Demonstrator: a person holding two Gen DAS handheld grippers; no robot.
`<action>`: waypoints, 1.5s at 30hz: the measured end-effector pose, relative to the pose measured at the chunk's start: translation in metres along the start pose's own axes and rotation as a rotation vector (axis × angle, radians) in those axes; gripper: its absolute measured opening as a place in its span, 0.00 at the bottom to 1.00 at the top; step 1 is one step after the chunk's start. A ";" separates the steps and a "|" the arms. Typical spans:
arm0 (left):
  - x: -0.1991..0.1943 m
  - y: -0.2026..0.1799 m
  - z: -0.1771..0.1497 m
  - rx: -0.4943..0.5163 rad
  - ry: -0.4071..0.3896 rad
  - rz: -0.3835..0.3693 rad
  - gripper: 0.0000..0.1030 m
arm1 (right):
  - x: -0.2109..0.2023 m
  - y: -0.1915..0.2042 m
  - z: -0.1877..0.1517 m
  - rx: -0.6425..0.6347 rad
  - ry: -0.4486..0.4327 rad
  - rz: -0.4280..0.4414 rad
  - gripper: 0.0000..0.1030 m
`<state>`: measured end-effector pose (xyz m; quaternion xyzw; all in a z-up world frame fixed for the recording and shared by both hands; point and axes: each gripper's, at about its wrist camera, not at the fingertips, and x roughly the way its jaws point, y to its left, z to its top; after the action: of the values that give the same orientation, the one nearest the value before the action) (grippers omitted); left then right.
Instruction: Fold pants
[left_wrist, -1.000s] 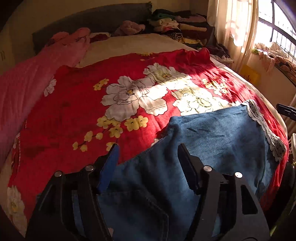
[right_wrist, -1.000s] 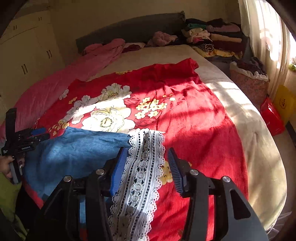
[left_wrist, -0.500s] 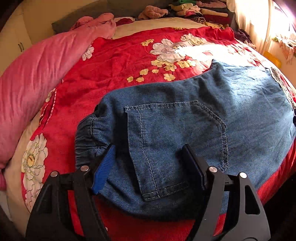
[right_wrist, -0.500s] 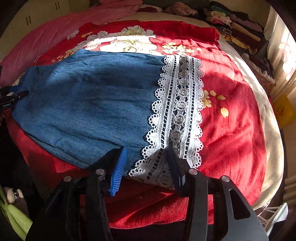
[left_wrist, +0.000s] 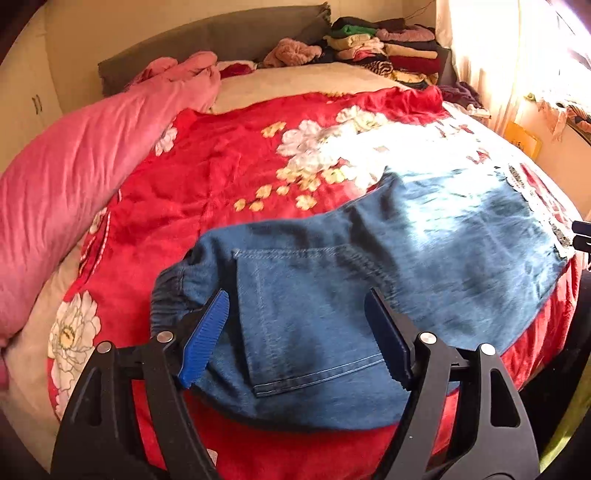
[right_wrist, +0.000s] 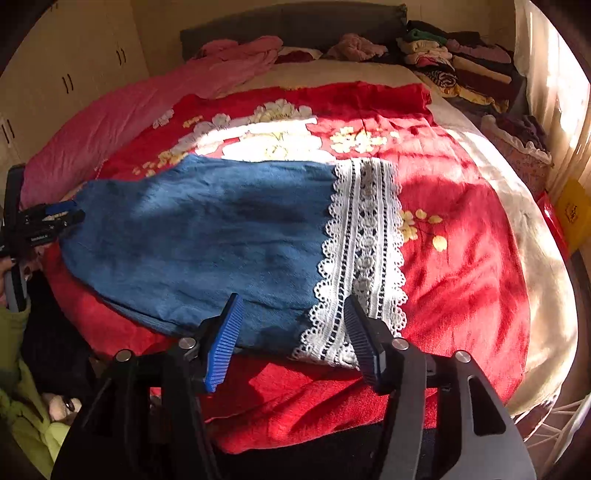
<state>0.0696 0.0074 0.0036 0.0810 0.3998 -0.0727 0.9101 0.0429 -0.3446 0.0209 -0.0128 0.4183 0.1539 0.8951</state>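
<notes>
I see the pants lying flat across the near edge of the bed, on the red blanket. They are blue denim, spread sideways: waistband toward nine o'clock in the left wrist view, lace hem toward three o'clock.

My left gripper stands wide, its two blue pads either side of the back pocket, with the elastic waistband bunched just beside the left pad. I cannot tell whether the pads touch the denim or hang just above it; nothing is pinched between them.

My right gripper is also spread wide and holds nothing. Its pads straddle the near corner of the leg where denim meets lace, the left pad over denim, the right one over the white lace band. From this camera the left gripper shows at nine o'clock, at the waist end of the pants, with a hand on its handle below.

Strong sun falls across the middle of the blanket and the far edge of the pants, washing out the flower print there. A pink quilt runs along the bed from nine to eleven o'clock. At twelve to one o'clock a pile of folded clothes sits at the head of the bed, well apart from the pants.
</notes>
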 end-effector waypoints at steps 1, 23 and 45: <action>-0.002 -0.009 0.004 0.010 -0.007 -0.015 0.73 | -0.001 0.007 0.002 -0.002 -0.012 0.020 0.67; 0.022 -0.107 0.009 0.238 0.039 -0.133 0.91 | -0.006 -0.002 -0.009 0.160 -0.056 -0.034 0.86; 0.079 -0.194 0.132 0.368 0.036 -0.251 0.91 | -0.022 -0.046 -0.026 0.287 -0.116 -0.121 0.91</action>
<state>0.1786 -0.2149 0.0164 0.1965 0.4029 -0.2558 0.8565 0.0237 -0.3986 0.0157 0.0990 0.3821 0.0387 0.9180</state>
